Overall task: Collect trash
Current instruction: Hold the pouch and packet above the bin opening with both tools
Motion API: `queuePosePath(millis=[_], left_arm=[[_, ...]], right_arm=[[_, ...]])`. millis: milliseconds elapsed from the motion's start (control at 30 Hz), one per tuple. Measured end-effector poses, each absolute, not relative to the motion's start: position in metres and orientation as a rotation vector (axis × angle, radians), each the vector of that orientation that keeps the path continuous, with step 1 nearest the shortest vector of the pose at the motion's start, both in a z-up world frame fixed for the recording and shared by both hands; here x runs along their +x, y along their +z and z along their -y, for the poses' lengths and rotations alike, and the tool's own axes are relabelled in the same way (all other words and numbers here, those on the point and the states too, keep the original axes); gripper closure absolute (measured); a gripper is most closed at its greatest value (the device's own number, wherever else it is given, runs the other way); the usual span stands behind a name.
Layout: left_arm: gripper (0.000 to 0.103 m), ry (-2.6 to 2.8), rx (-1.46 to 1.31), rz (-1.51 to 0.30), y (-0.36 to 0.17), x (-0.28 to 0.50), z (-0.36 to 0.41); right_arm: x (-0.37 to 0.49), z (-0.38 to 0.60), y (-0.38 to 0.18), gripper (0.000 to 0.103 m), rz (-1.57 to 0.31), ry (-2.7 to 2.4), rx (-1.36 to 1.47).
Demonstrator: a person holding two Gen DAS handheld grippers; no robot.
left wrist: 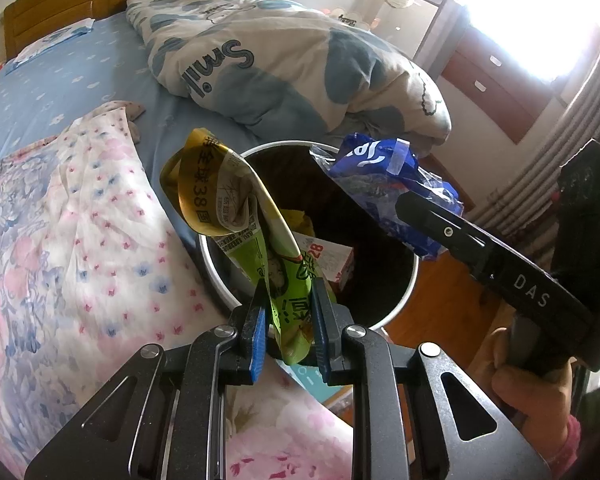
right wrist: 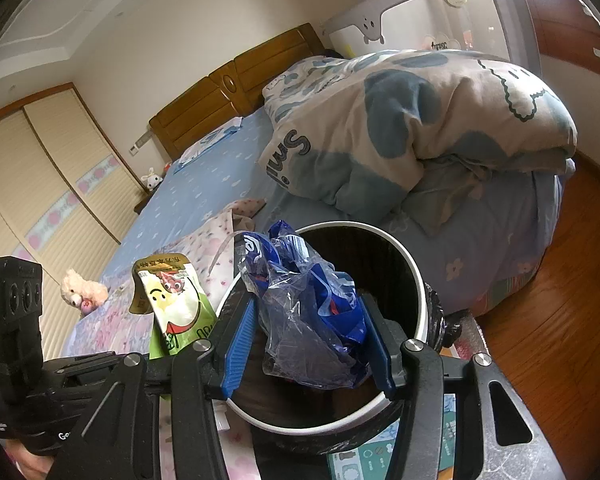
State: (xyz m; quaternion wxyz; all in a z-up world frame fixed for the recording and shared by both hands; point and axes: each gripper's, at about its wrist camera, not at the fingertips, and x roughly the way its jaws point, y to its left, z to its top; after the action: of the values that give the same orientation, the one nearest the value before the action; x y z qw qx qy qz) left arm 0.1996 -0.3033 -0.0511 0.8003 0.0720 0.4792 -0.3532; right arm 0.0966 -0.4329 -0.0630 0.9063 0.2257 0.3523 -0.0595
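The left gripper (left wrist: pixel 288 320) is clamped on a green wrapper (left wrist: pixel 236 216), which stands up from the blue pads over the near rim of the bin (left wrist: pixel 220 276). The right gripper (right wrist: pixel 312 344) pinches a crumpled blue bag (right wrist: pixel 308 304) between its pads, held over the bin's mouth.

Only the left wrist view looks down into the bin: a white carton (left wrist: pixel 332 260) with red print and a scrap of yellow lie at the bottom. It also shows the right gripper from the side, its black body marked DAS, with the bag (left wrist: pixel 384 184) sticking out past the far rim, and the right hand (left wrist: pixel 528 376) on the handle.

The right wrist view shows the wrapper's printed face (right wrist: pixel 172 304) (a cartoon figure on white and green), the black liner (right wrist: pixel 440 320) folded over the bin's outside, a plush toy (right wrist: pixel 82 292) on the floral sheet (right wrist: pixel 112 320), and the wardrobe (right wrist: pixel 40 184). A folded quilt (right wrist: pixel 400 120) lies on the bed behind the bin in both views.
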Motion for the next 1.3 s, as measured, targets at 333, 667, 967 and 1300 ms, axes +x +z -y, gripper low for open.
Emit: queuePosePath(millis=[333, 667, 967, 1300], left_arm=[[0.085, -0.755, 0.154, -1.035, -0.053, 0.203, 0.310], [0.085, -0.754, 0.161, -1.043, -0.057, 0.204, 0.314], [0.085, -0.751, 0.167, -1.048, -0.059, 0.205, 0.318], [0.085, -0.747, 0.170, -1.051, -0.060, 0.208, 0.322]], right_arm=[[0.101, 0.436, -0.066, 0.052, -0.743, -0.126, 0.462], [0.107, 0.439, -0.072, 0.052, -0.763, -0.128, 0.462], [0.109, 0.442, -0.074, 0.052, -0.766, -0.127, 0.461], [0.113, 0.443, -0.073, 0.052, -0.764, -0.127, 0.461]])
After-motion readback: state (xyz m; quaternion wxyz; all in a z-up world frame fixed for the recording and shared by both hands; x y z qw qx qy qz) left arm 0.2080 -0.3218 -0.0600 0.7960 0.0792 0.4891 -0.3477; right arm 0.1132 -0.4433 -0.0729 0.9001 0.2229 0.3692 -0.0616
